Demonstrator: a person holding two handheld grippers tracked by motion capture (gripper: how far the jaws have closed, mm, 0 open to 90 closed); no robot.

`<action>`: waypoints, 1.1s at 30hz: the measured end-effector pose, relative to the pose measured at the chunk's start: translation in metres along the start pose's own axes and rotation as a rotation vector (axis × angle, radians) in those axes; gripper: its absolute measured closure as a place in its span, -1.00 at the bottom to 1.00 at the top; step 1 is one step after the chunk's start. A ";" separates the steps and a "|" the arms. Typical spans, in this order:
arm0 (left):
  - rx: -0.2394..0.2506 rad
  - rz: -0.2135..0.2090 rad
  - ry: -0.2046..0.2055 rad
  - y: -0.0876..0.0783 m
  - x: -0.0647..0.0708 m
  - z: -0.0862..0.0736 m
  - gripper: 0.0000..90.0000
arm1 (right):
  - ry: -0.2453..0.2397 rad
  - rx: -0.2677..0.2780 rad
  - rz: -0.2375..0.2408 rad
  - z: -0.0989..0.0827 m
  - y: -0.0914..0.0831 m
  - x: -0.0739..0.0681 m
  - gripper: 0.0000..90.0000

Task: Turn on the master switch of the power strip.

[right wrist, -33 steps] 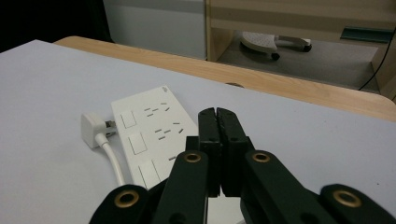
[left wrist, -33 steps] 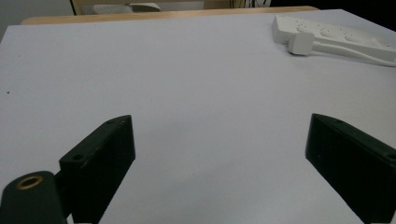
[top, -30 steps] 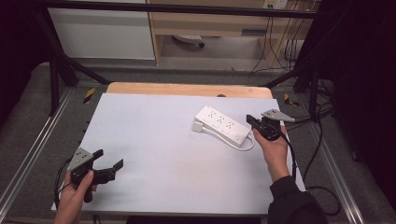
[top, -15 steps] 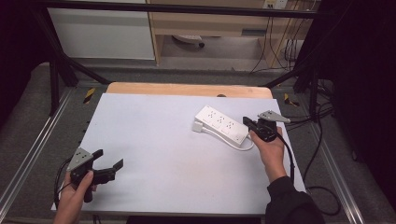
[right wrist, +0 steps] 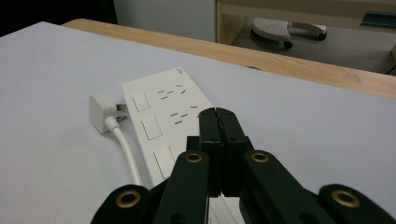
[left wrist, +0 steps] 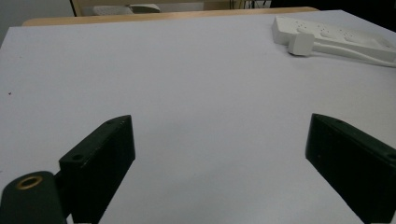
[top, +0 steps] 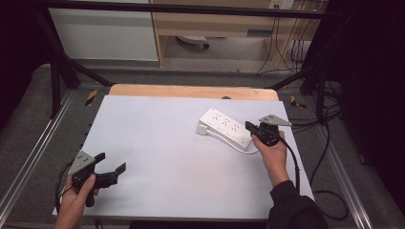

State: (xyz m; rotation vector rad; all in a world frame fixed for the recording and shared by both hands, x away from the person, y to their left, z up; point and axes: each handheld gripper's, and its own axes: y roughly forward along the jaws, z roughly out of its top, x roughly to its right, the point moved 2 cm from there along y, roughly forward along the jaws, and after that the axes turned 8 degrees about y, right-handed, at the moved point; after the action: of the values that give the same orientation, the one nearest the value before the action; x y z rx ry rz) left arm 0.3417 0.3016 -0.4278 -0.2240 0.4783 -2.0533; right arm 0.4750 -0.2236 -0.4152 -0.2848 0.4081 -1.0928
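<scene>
Edged leftward a little since a second ago, the right gripper, fingers pressed flat together with nothing between them, tips now over the near end of the power strip. Looks set to press one of the rocker switches, closed fingers serving as a single poking tip. Just beyond those fingers, the white strip lying flat and slantwise on the right half of the worktop, sockets up, its own plug lying against the far end, cord curling back alongside. Held from behind by the right hand. Unmoved at the near left corner, the left gripper, fingers spread wide over bare worktop, well apart from the strip, probably parked until needed.
</scene>
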 end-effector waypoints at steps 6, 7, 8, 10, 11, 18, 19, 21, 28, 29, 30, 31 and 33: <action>-0.001 0.000 -0.002 0.000 0.000 0.000 -0.82 | -0.001 -0.005 -0.001 -0.003 0.001 0.000 1.00; -0.001 0.000 -0.002 0.000 0.000 0.000 -0.82 | -0.005 -0.007 -0.002 -0.003 0.001 0.000 1.00; -0.001 0.000 -0.002 0.000 0.000 0.000 -0.82 | -0.005 -0.005 -0.002 -0.004 0.002 0.000 1.00; -0.001 0.000 -0.003 0.000 0.000 0.000 -0.82 | 0.001 -0.004 0.000 -0.005 0.002 0.000 1.00; -0.001 0.000 -0.002 0.000 0.000 0.000 -0.82 | 0.007 -0.007 -0.001 -0.007 0.002 0.000 1.00; -0.001 0.004 -0.009 0.000 -0.001 0.000 -0.83 | 0.005 -0.016 -0.002 -0.013 0.003 0.000 1.00; -0.002 0.003 -0.008 0.000 -0.001 0.000 -0.83 | 0.005 -0.018 -0.002 -0.013 0.003 0.000 1.00; -0.003 0.001 -0.006 0.000 -0.001 -0.001 -0.82 | 0.005 -0.018 0.000 -0.013 0.004 0.000 1.00; -0.005 0.004 -0.013 0.000 -0.001 -0.001 -0.87 | 0.000 -0.025 0.001 -0.016 0.006 -0.002 1.00; -0.006 0.003 -0.012 0.000 -0.002 -0.001 -0.87 | 0.001 -0.027 0.001 -0.016 0.006 -0.003 1.00; -0.006 0.005 -0.015 -0.001 -0.002 -0.001 -0.87 | -0.002 -0.028 0.001 -0.016 0.006 -0.003 1.00; -0.006 0.005 -0.015 -0.001 -0.002 -0.001 -0.87 | -0.002 -0.028 0.001 -0.016 0.006 -0.003 1.00; -0.006 0.004 -0.014 -0.001 -0.002 -0.001 -0.87 | 0.000 -0.031 0.003 -0.017 0.006 -0.004 1.00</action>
State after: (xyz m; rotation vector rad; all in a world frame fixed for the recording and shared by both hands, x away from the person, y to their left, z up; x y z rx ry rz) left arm 0.3420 0.3036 -0.4282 -0.2403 0.4763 -2.0451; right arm 0.4709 -0.2177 -0.4324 -0.3110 0.4257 -1.0846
